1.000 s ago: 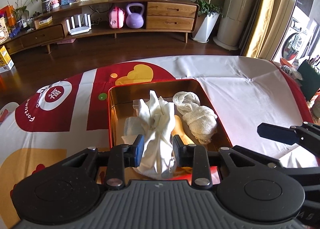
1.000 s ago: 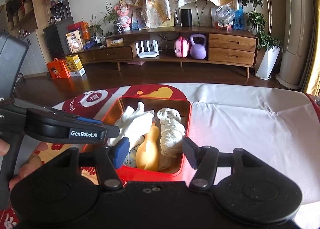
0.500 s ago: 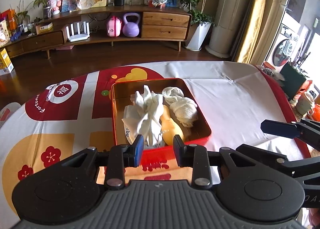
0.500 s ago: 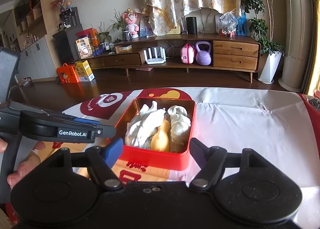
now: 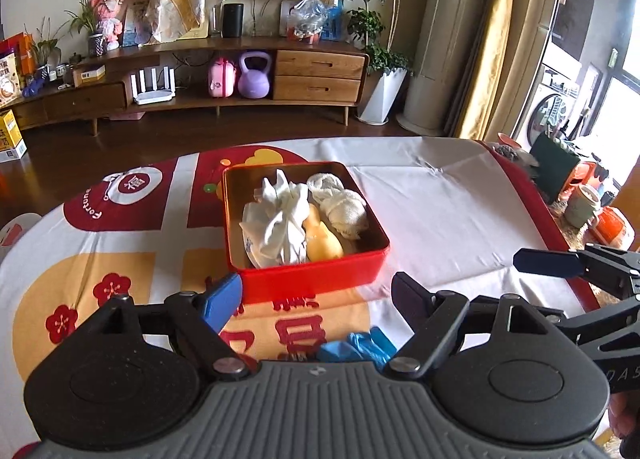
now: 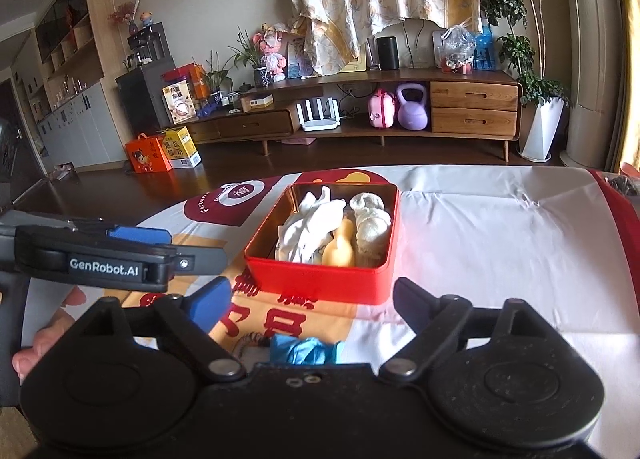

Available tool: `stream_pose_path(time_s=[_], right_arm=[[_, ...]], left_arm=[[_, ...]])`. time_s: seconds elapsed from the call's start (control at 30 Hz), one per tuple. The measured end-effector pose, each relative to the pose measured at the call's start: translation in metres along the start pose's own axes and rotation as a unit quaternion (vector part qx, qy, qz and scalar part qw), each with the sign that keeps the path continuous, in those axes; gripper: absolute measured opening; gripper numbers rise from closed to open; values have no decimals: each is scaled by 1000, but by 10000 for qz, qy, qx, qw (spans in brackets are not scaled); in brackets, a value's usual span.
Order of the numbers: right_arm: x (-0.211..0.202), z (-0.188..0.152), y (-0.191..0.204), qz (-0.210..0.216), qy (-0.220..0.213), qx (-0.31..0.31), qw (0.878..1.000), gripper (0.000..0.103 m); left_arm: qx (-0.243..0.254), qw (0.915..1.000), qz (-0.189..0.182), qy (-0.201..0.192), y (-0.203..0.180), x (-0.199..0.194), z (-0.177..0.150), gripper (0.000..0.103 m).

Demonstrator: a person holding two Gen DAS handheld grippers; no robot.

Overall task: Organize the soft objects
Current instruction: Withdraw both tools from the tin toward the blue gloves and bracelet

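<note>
With both tools drawn back from the tin, I see my left claw (image 5: 318, 297) standing wide with nothing between its fingers; its jaws have just been opening. My right claw (image 6: 310, 299) is spread wide too, equally empty, and its jaws have likewise just been opening. From the right camera the left tool shows at the left edge, with the fingertips of a hand (image 6: 28, 355) curled under it.

Just below both claws, close to my near edge of the table, lies a crumpled blue cloth (image 5: 354, 347), loose on the tablecloth (image 5: 440, 211) and touched by neither claw.

Beyond it sits the red tin (image 5: 316, 279), open at the top, gold inside. Three soft things are packed in it side by side: a knotted white cloth (image 5: 280, 223) on the left, a pale orange soft toy (image 5: 322, 241) in the middle, and a cream knitted roll (image 5: 340, 207) on the right. The orange toy is pressed between the other two.

The tablecloth is white on the right, with red and yellow prints under and left of the tin. Farther back, across a dark wooden floor, a long wooden sideboard (image 6: 472, 107) holds a purple kettlebell (image 6: 412, 111).
</note>
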State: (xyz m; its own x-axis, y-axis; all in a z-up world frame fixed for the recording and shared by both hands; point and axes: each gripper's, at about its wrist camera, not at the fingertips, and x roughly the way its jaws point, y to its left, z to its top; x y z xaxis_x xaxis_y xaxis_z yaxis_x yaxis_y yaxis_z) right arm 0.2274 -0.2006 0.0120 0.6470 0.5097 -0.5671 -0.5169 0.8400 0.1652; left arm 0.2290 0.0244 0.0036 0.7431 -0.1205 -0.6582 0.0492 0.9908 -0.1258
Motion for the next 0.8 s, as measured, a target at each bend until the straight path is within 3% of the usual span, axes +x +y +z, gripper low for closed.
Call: stream_pose_path(time_s=[0.07, 0.17, 0.43, 0.8], right_arm=[[-4, -6, 2, -18, -22, -28, 10000, 99], [-8, -14, 4, -3, -19, -65, 10000, 103], [-9, -35, 0, -25, 146, 94, 9998, 103], [20, -53, -1, -182, 474, 223, 9985, 103]], left_arm=[[22, 10000, 33, -10, -1, -4, -8, 82], [4, 10000, 40, -3, -2, -8, -19, 82], [-241, 9996, 155, -36, 6, -13, -54, 86], [-266, 9988, 345, 232, 5, 14, -101, 86]])
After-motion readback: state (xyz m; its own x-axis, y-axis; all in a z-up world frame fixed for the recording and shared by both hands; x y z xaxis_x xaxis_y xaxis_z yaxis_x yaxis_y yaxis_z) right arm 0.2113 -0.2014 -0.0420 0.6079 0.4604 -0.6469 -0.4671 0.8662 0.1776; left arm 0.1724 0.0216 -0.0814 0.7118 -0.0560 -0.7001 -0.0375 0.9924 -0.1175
